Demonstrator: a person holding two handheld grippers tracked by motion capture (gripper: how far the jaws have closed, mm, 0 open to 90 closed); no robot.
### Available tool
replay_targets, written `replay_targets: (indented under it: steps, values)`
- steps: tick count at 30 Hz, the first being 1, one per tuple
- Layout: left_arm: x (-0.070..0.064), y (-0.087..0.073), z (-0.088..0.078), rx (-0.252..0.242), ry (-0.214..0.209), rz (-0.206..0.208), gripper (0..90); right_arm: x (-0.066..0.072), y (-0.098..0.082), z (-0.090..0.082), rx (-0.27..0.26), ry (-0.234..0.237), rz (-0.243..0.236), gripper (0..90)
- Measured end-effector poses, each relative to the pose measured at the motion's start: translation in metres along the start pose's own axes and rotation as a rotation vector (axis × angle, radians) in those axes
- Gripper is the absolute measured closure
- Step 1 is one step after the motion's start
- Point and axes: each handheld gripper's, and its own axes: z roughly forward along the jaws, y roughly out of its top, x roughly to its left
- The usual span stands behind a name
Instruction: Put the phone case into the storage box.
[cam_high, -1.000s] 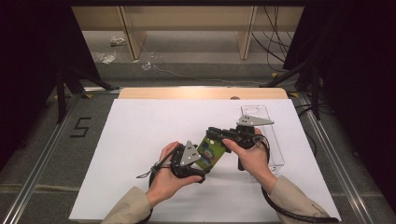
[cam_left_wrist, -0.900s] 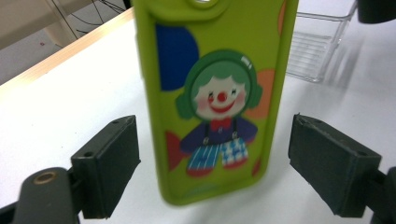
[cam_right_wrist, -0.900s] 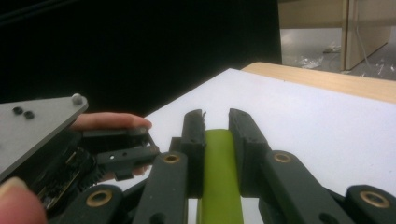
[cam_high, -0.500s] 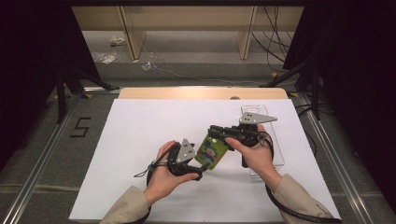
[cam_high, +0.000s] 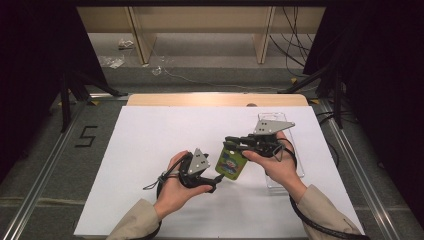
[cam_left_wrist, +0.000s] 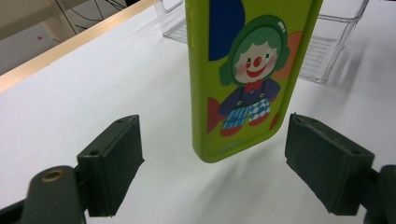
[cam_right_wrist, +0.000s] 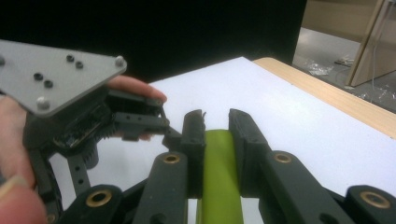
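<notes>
High view: the right gripper (cam_high: 234, 145) now lifts the green clown phone case (cam_high: 231, 164) higher above the white table (cam_high: 150, 140), pinched by its edge. The left gripper (cam_high: 212, 182) has probably let go; its jaws stand apart beside the case, touching nothing.

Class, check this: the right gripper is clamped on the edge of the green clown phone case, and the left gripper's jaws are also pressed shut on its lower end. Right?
Not quite. The left gripper is open: in the left gripper view its pads stand clear on either side of the green clown phone case. The right gripper does clamp it.
</notes>
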Motion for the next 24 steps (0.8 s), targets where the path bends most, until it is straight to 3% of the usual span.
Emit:
replay_targets:
  steps: [24]
  values:
    - [0.0031, -0.0031, 0.0026, 0.005, -0.035, -0.003, 21.3, -0.0001, 0.0042, -0.0035, 0.033, 0.056, -0.058, 77.5]
